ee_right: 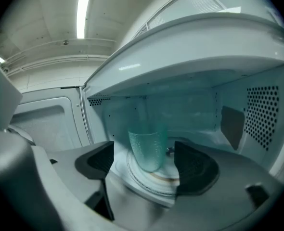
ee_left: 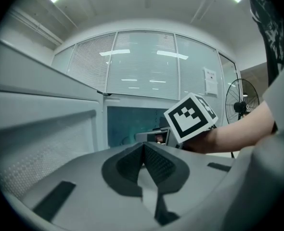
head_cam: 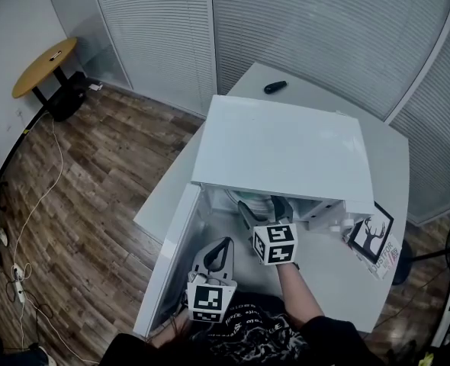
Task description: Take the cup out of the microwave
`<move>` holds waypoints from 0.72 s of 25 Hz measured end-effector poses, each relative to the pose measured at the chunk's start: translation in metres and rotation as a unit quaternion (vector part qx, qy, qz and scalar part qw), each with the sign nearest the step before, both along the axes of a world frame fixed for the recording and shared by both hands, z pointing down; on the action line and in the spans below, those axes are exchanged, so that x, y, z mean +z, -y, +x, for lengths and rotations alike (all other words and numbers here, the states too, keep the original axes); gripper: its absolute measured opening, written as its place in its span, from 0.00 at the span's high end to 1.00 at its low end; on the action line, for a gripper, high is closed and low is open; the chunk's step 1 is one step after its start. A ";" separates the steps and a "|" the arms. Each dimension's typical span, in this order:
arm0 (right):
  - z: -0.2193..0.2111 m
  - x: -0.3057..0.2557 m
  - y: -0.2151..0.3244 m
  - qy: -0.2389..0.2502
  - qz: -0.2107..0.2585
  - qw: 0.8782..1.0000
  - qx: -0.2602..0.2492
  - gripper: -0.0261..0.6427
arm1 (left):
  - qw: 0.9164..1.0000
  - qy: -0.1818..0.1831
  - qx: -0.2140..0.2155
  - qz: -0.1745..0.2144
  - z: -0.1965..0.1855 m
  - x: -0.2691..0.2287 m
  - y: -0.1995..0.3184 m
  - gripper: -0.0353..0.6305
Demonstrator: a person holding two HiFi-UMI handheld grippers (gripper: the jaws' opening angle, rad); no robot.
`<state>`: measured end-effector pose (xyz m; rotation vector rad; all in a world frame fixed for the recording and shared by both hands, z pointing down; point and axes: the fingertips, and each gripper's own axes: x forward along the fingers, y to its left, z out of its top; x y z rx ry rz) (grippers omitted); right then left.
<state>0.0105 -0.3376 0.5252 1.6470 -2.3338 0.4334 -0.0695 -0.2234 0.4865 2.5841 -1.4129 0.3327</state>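
Cup (ee_right: 147, 149) is seen upright on the turntable (ee_right: 157, 181), mid-cavity of the microwave (head_cam: 286, 147), whose door (head_cam: 171, 258) stands open.

Right gripper (ee_right: 144, 163): jaws spread wide and lined up either side of the cup, with no contact seen and nothing grasped.
Left gripper (ee_left: 143, 165): jaws clenched together, empty, held low near the door.

Handling, judged:
- The wall is translucent and dimpled, either plastic or glass. It is taken as stiff and light. Contents cannot be made out.
- The dimpling should aid friction, but the body tapers downward, so slipping under a loose grip is possible.
- Hold is best taken across the mid-wall, level, with moderate pressure.
- It should be lifted clear of the turntable before withdrawal and kept upright.
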 end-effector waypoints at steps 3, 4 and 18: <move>-0.001 0.004 0.005 -0.004 -0.003 1.000 0.002 0.40 | 1.000 0.001 0.003 0.000 0.000 0.000 0.000 0.94; -0.001 0.005 0.007 -0.005 -0.004 1.000 0.003 0.40 | 1.000 0.000 0.003 -0.001 0.000 0.001 0.000 0.94; -0.009 0.020 0.026 -0.006 -0.015 1.000 0.002 0.39 | 1.000 -0.003 -0.007 -0.015 -0.005 0.010 0.005 0.94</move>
